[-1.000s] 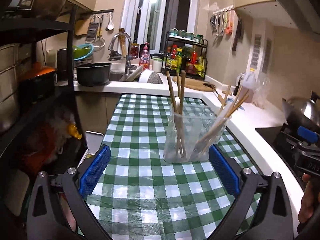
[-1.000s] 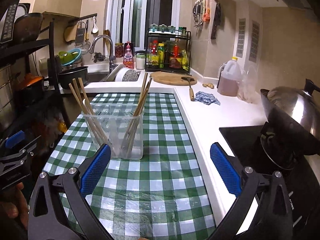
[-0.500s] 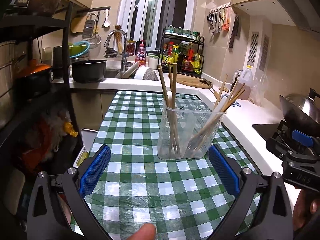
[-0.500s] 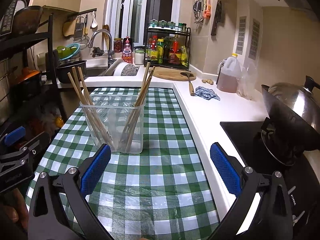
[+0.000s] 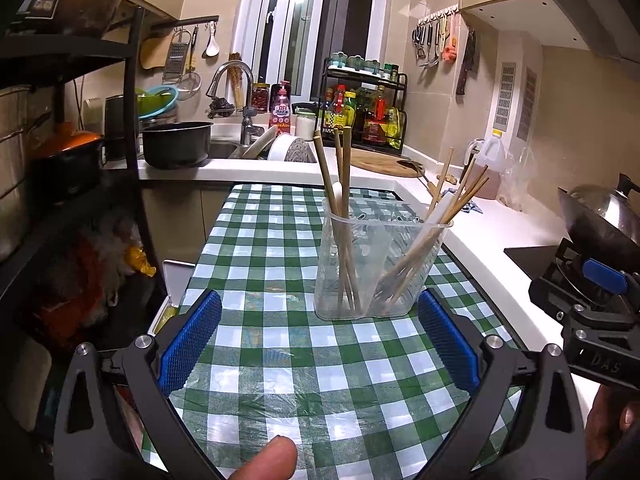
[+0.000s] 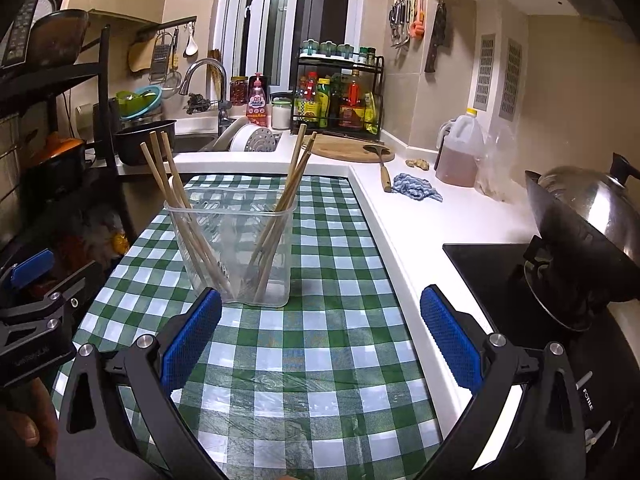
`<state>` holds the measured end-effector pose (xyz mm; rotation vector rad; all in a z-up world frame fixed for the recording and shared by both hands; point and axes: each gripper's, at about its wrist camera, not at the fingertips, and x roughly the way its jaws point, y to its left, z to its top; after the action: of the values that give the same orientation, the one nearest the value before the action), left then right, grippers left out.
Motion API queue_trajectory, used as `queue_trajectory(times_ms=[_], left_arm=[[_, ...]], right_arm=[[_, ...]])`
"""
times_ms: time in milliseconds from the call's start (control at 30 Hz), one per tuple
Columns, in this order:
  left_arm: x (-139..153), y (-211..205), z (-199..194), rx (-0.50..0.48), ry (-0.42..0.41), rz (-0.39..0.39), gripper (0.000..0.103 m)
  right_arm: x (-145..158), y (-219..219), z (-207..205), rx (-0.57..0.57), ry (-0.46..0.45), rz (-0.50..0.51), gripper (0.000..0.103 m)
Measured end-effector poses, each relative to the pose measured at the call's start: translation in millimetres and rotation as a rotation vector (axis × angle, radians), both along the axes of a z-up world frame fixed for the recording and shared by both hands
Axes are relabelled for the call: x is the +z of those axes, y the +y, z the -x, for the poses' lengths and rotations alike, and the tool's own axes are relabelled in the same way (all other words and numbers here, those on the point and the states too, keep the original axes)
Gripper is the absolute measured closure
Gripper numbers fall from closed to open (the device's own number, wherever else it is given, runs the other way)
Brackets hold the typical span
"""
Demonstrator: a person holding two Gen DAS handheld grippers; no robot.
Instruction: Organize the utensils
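A clear plastic holder (image 5: 380, 268) (image 6: 234, 256) stands upright on the green checked tablecloth (image 5: 280, 344) (image 6: 320, 340). Several wooden chopsticks (image 5: 344, 220) (image 6: 176, 208) lean in its two ends, with a pale spoon-like handle among them. My left gripper (image 5: 320, 344) is open, a short way in front of the holder, nothing between its blue pads (image 5: 188, 340). My right gripper (image 6: 320, 340) is also open and empty; its left pad (image 6: 192, 340) sits just in front of the holder's base. Each gripper shows at the edge of the other's view.
A white counter (image 6: 432, 224) runs along the right with a wok (image 6: 592, 216) on a black hob, an oil jug (image 6: 460, 152), a blue cloth (image 6: 416, 188) and a cutting board (image 6: 348, 148). A sink (image 5: 224, 148), pot (image 5: 176, 144) and black shelf rack (image 5: 80, 120) stand left. A fingertip (image 5: 268, 460) shows low.
Both grippers have drawn back and dropped a little, so the holder sits higher and a bit farther away in each view. Both stay open. The holder and chopsticks have not moved.
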<state>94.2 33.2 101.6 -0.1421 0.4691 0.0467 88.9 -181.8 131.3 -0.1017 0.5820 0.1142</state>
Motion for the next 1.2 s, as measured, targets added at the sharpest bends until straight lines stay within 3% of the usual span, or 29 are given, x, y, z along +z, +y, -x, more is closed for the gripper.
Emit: queue_trajectory(times_ms=[1200], left_arm=[[6.2,-4.6,3.6,-0.009,-0.036,-0.030,0.008]], right_arm=[[2.8,3.9,2.5,0.007,-0.008,0.005,0.005]])
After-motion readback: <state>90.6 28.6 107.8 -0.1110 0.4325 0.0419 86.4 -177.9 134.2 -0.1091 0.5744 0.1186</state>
